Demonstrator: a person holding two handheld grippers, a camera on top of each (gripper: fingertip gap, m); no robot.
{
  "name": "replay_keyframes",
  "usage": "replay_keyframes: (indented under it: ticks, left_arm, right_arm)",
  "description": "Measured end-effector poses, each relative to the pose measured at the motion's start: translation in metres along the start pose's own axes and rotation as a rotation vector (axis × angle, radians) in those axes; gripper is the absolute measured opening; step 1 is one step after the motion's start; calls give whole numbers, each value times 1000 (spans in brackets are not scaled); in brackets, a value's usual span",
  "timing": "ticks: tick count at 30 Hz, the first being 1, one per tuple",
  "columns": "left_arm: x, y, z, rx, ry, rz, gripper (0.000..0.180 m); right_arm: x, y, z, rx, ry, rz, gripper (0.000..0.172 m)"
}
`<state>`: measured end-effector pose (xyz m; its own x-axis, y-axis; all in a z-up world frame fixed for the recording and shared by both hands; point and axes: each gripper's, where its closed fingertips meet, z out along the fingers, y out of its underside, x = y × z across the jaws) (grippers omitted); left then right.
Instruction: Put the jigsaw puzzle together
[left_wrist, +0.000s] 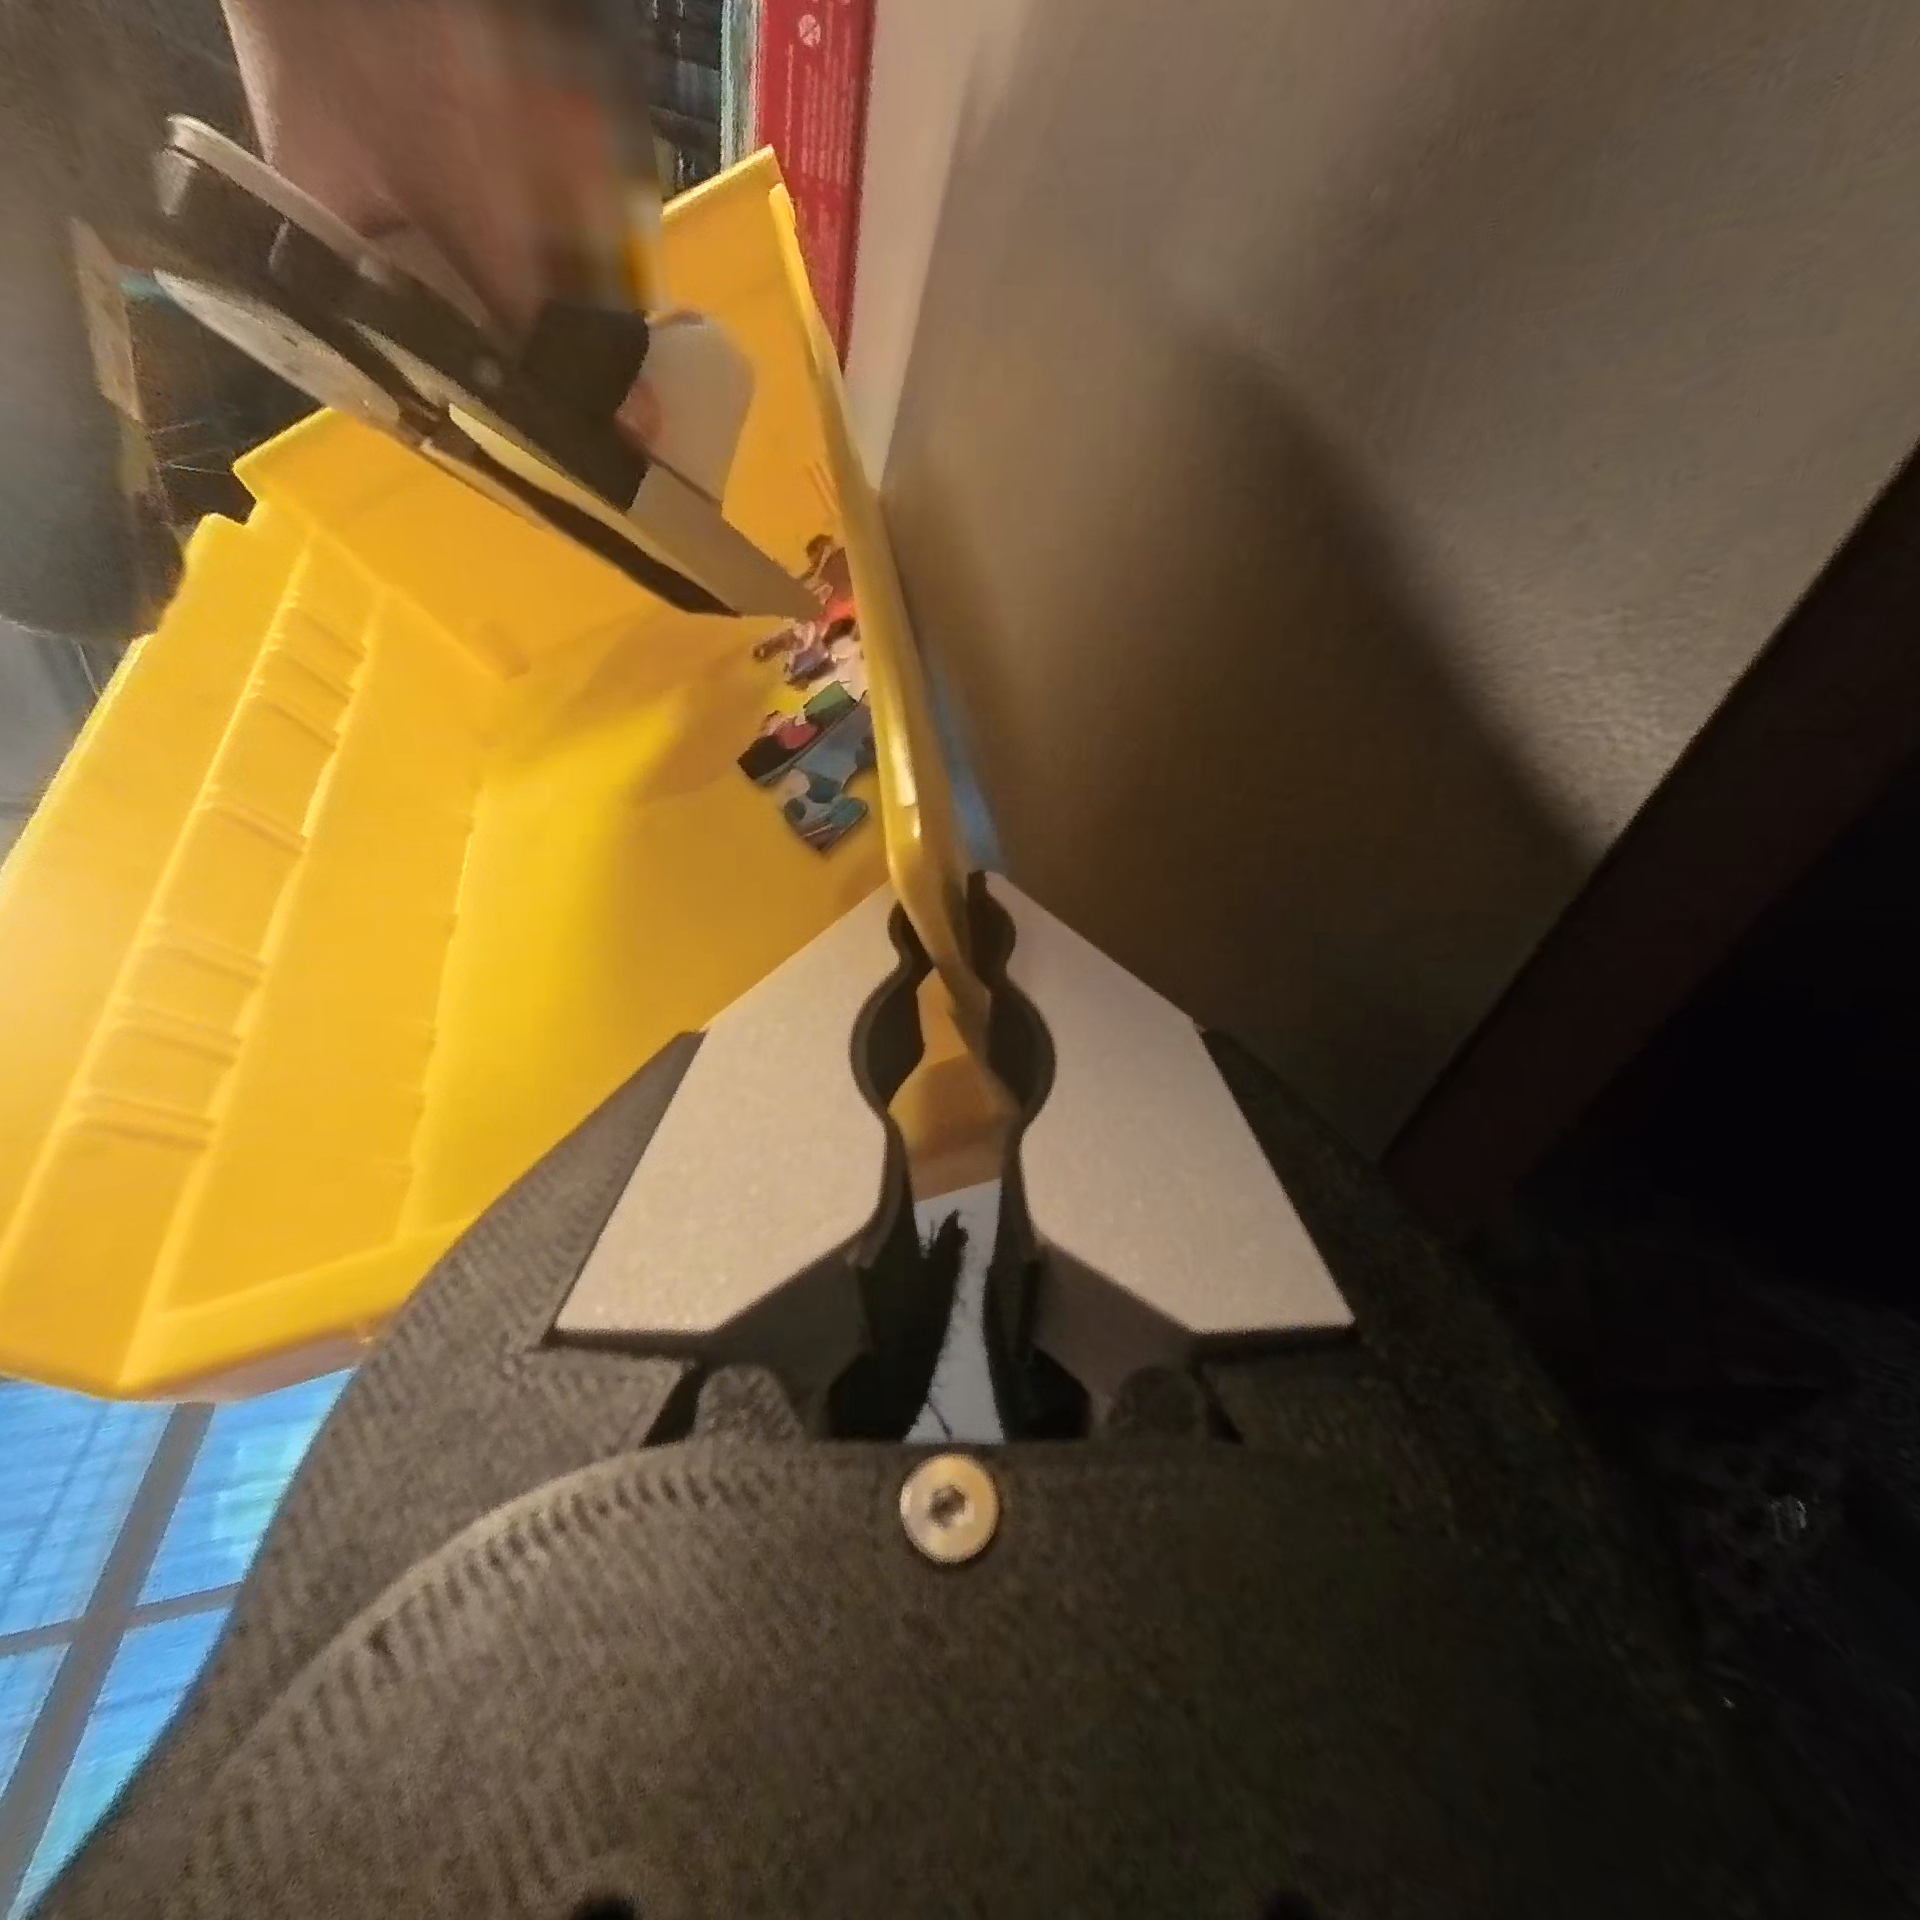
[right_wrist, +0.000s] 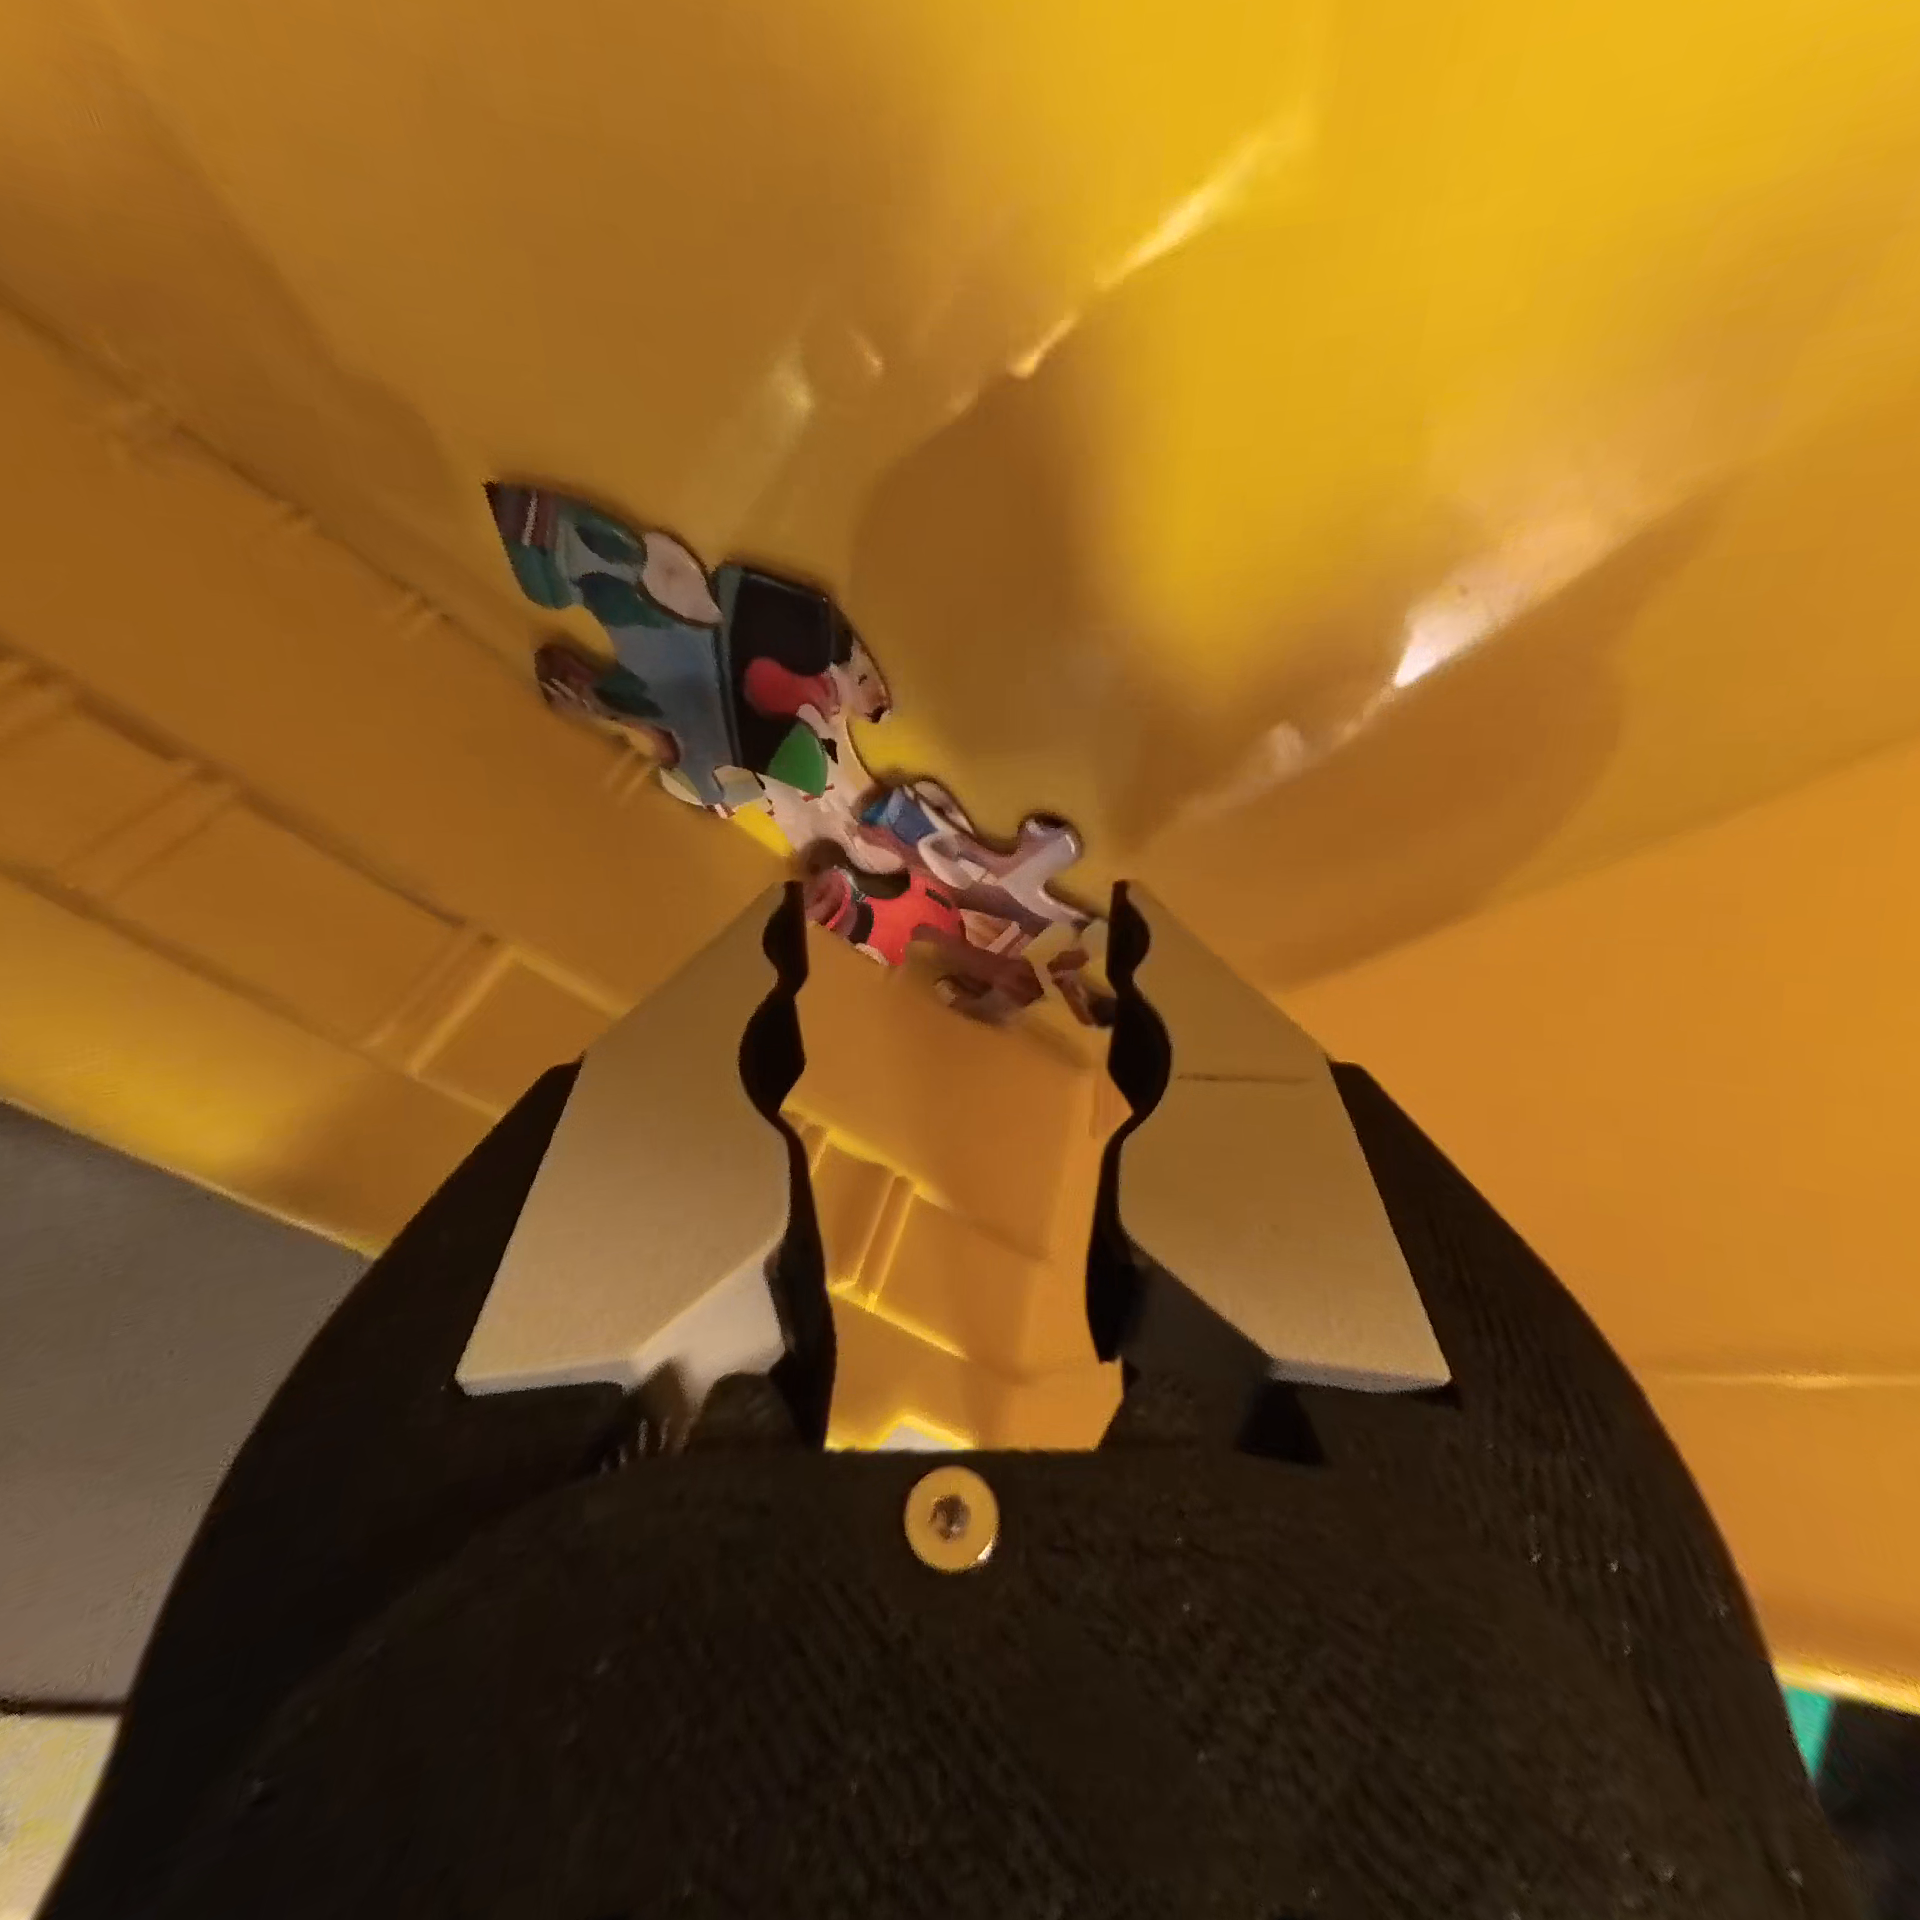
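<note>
A yellow plastic bin (left_wrist: 343, 935) is tipped on its side. My left gripper (left_wrist: 951, 904) is shut on the bin's thin side wall (left_wrist: 883, 644), which runs between its pads. Several colourful jigsaw pieces (left_wrist: 821, 758) lie inside the bin against that wall. My right gripper (right_wrist: 951, 904) is open inside the bin (right_wrist: 1351, 312), its fingertips just short of a red and white jigsaw piece (right_wrist: 914, 904) that neither pad presses on. Another, blue and black piece (right_wrist: 727, 665) lies farther in to the left. The right gripper also shows in the left wrist view (left_wrist: 717, 592), reaching into the bin from the upper left.
A grey panel (left_wrist: 1351, 416) stands right behind the bin wall. A red box (left_wrist: 821, 156) is at the top. A dark wooden edge (left_wrist: 1662, 831) runs on the right. A blue tiled surface (left_wrist: 104, 1558) lies lower left. A hand (left_wrist: 416, 135) holds the right gripper.
</note>
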<state>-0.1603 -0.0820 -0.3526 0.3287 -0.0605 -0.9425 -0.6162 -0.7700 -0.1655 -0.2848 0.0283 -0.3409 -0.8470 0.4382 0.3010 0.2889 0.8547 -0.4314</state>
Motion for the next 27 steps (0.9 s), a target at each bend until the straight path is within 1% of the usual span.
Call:
replay_keyframes:
  ticks: [2,5,9,11,12,14,17,21,26,27]
  left_arm:
    - [0,0,0,0,-1,5,4]
    - [0,0,0,-1,-5,12,4]
    - [1,2,0,0,2,-1,4]
    - [2,2,0,1,1,3,4]
    - [2,2,0,0,0,9,4]
    - [2,2,0,0,-2,13,4]
    - [2,2,0,0,-1,11,4]
    - [3,2,0,-3,2,4,4]
    - [2,2,0,-5,4,1,5]
    - [3,2,0,-5,4,0,5]
  right_arm:
    - [-2,-2,3,8,10,-51,57]
    - [-3,1,8,-22,30,-113,55]
    - [-12,8,11,-63,-28,-127,54]
    - [-22,8,7,-68,-109,-104,47]
    - [-27,7,6,-66,-142,-91,46]
    - [-30,9,5,-81,-162,-99,44]
    - [-33,10,7,-93,-152,-119,38]
    - [-25,13,11,-127,-79,-85,38]
    - [-16,28,14,-234,15,-70,10]
    - [-17,29,14,-236,13,-51,9]
